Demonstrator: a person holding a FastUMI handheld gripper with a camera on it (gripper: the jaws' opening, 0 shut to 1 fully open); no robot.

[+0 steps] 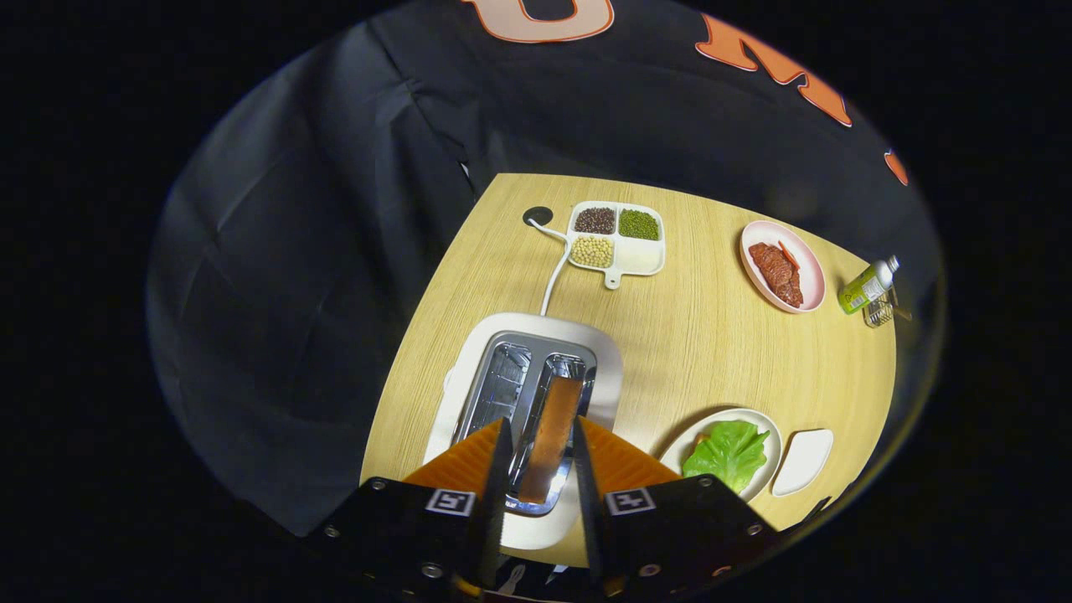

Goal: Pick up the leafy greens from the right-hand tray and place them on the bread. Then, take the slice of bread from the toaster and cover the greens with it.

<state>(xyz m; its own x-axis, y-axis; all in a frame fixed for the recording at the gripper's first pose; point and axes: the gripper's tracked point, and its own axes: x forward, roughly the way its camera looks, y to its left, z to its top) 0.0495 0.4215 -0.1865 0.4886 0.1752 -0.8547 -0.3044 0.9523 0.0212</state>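
One slice of bread (553, 435) stands on edge in the right slot of the toaster (526, 394), its long axis running straight ahead, in line with the gap between the fingers. The gripper (536, 444) hovers above it, jaws narrowly parted, touching nothing. Leafy greens (727, 452) already lie on the plate (758, 419) to the right.

Black gripper (536, 431), 2 orange fingers (469, 461).
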